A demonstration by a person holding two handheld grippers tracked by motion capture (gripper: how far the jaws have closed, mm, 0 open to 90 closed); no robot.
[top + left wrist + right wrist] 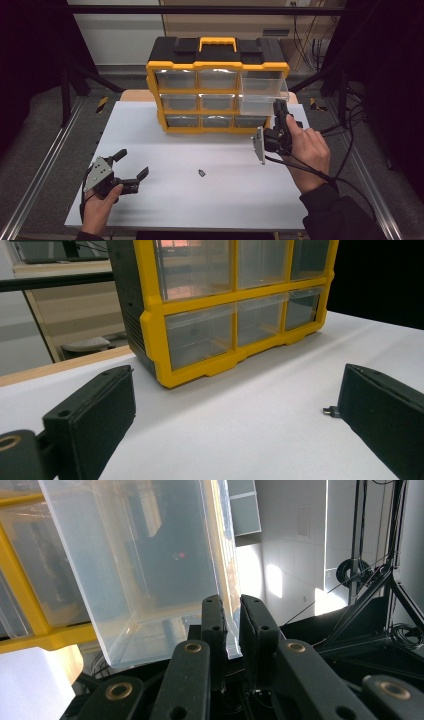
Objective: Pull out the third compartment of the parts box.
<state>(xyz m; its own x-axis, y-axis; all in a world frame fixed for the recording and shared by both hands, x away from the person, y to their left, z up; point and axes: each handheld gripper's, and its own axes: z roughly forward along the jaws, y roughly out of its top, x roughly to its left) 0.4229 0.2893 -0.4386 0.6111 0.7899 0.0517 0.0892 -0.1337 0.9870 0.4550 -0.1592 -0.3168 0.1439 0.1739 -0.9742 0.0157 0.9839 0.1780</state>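
Your right hand-held gripper (232, 630) pinches the front wall of the clear drawer (262, 94), pulled halfway out at the organizer's (218, 85) right. The small part (201, 173) waits mid-table, your left hand-held gripper (134, 164) open.

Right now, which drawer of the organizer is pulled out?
The clear drawer in the right column of the yellow organizer, upper rows. It juts forward while the other drawers sit flush, and the right gripper is shut on its front wall.

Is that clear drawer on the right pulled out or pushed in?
Pulled out: the clear drawer juts past the organizer's yellow frame, its front wall pinched by the right gripper.
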